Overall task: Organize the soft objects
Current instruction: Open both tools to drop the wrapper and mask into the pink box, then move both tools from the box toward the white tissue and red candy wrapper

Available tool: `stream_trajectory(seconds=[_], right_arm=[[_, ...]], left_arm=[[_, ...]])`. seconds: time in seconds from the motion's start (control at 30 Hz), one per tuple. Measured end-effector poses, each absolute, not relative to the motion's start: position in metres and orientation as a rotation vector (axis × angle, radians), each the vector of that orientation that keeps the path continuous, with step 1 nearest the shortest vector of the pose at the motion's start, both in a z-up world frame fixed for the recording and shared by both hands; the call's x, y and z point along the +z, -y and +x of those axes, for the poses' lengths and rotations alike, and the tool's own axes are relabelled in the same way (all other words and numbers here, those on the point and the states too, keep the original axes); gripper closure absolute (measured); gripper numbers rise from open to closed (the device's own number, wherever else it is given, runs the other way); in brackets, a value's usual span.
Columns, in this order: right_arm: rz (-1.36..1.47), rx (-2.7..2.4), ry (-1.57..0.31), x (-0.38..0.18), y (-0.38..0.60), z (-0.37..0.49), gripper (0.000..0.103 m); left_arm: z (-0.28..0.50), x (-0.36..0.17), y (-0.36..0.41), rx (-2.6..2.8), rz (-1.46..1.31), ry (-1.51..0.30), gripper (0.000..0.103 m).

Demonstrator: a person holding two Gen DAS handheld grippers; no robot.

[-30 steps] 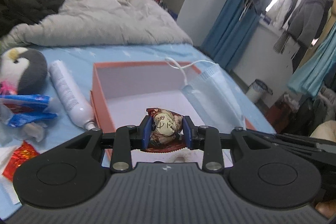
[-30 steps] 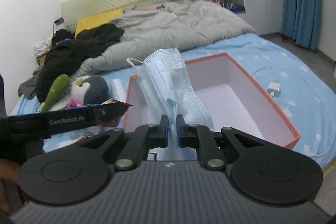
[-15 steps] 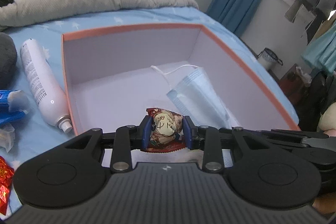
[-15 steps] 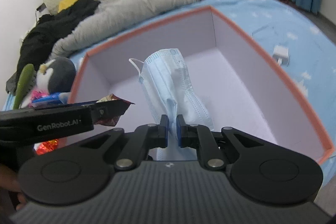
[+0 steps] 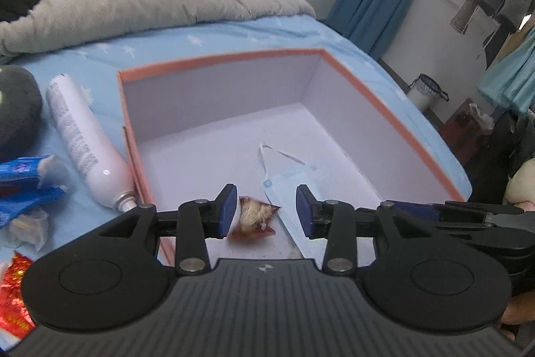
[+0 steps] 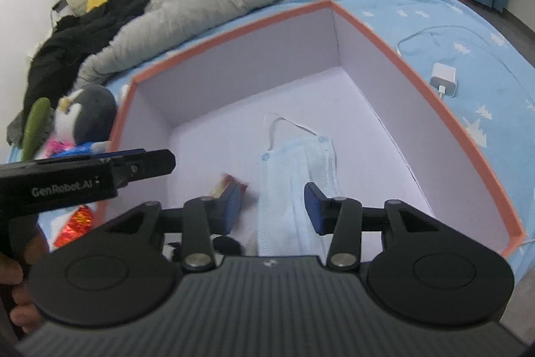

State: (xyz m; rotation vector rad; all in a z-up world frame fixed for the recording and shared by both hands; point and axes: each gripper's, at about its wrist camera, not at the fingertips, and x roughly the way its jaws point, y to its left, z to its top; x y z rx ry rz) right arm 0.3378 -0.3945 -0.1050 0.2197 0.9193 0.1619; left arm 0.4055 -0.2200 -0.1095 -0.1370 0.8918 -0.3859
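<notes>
Beyond the left gripper point(image 5: 265, 206), the orange-rimmed cardboard box point(image 5: 384, 112) floor lies bare; a pale blue face mask point(image 5: 294, 186) and crumpled red snack wrapper point(image 5: 255, 216) crowd its fingertips.

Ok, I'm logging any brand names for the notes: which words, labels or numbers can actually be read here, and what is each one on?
"GenRobot.AI": white letters on the side of the left claw, seen from the right wrist view.
White spray can: rows of small print, too small to read.
Blue wrapper: a printed mark, too blurred to read.
Red foil packet: yellow print, unreadable.
Snack packet: no print can be read.
</notes>
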Motion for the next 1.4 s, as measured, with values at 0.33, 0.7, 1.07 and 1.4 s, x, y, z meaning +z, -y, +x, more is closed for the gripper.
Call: stream_trajectory(seconds=[0.33, 0.7, 1.07, 1.4], right_arm=[[0.226, 0.171, -0.818, -0.048, 0.383, 0.286, 0.057], [0.189, 0.218, -0.726, 0.001, 0.348, 0.229, 0.057], [0.168, 0.327, -0.706, 0.01, 0.302, 0.184, 0.057], [0.152, 0.431, -0.712, -0.005, 0.26, 0.145, 0.057]], left_arm=[[0.329, -0.038, 0.18, -0.356, -0.125, -0.77, 0.057], [0.242, 0.012, 0.122, -0.293, -0.126, -0.67, 0.057], [0.168, 0.006, 0.062, -0.181, -0.16, -0.663, 0.057], [0.115, -0.026, 0.029, -0.084, -0.221, -0.698, 0.056]])
